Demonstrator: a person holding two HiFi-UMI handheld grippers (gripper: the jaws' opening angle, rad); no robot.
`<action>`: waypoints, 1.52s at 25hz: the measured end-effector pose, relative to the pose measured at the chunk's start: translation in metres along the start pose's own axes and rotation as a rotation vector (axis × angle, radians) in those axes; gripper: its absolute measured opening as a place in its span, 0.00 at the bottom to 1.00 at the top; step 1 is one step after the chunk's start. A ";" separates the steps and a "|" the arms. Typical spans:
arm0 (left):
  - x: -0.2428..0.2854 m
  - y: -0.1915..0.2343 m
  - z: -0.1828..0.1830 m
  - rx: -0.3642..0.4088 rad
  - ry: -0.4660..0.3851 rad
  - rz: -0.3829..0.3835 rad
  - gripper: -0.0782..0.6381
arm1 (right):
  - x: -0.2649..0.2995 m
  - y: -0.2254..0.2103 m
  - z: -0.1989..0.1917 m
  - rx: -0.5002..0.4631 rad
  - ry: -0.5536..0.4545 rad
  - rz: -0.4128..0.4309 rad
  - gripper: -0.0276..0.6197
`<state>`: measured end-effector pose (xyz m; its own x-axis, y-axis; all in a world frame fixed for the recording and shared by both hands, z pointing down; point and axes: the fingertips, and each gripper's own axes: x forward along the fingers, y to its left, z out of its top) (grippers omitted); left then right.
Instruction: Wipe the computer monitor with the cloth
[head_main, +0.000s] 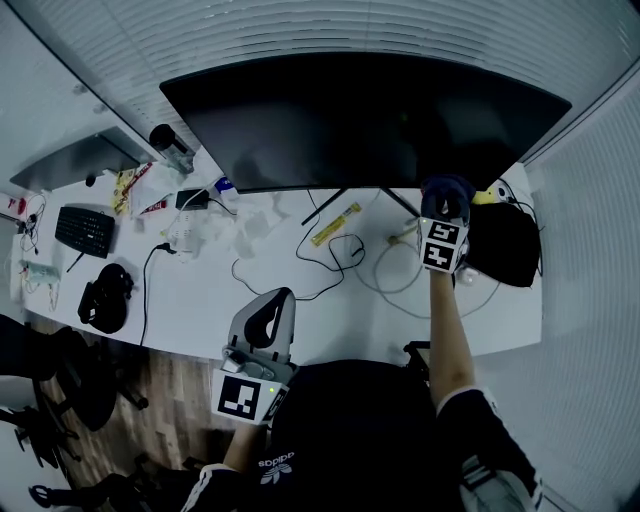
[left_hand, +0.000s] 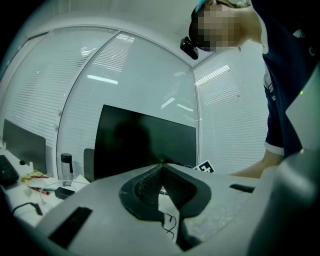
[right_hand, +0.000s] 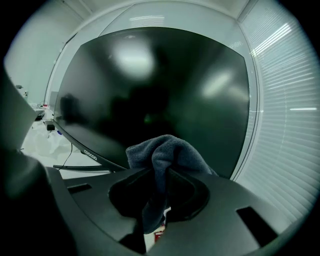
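**A:** Well, where was the cloth (right_hand: 167, 152) at that moment?

**B:** Pinched in the right gripper (right_hand: 161, 187), no doubt about it! Its jaws were clamped on a fold of the dark blue fabric. A bunched puff stood up above the tips and a tail hung down between them.

**A:** And how close to the computer monitor (head_main: 360, 115)?

**B:** Right up at it! From the head view the cloth sat at the screen's lower right corner, by the bottom edge. The person's right arm (head_main: 450, 330) was stretched out across the white desk (head_main: 200, 300). Whether the fabric actually pressed on the glass, neither view could settle. The screen itself was dark, with a few pale reflections across it.

**A:** What about the left gripper (left_hand: 161, 172)?

**B:** Low at the near edge of the desk, close to the person's body and well apart from the monitor, but pointing up towards it. Its jaws were together at the tips with nothing between them.

**A:** Anything else on that desk?

**B:** Plenty! Looping cables (head_main: 325, 262) lay under the screen with a yellow strip (head_main: 335, 223) among them. A black bag (head_main: 505, 245) sat just beside the right gripper, a keyboard (head_main: 85, 230) far out to the left, and a bottle (head_main: 172, 147) near the monitor's left end
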<state>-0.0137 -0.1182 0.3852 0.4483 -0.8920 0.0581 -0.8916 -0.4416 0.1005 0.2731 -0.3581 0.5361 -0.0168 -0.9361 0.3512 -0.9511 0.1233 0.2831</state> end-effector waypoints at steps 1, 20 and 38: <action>-0.004 0.006 0.001 0.001 0.002 -0.002 0.12 | -0.001 0.008 0.003 0.001 -0.001 0.001 0.12; -0.059 0.113 0.005 0.011 0.049 -0.063 0.12 | -0.015 0.135 0.048 0.052 -0.011 -0.013 0.12; -0.090 0.182 0.005 -0.031 -0.017 0.000 0.12 | -0.019 0.293 0.094 0.021 -0.034 0.169 0.12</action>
<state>-0.2163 -0.1184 0.3936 0.4467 -0.8937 0.0416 -0.8892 -0.4383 0.1313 -0.0341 -0.3352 0.5289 -0.1876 -0.9133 0.3616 -0.9400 0.2737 0.2036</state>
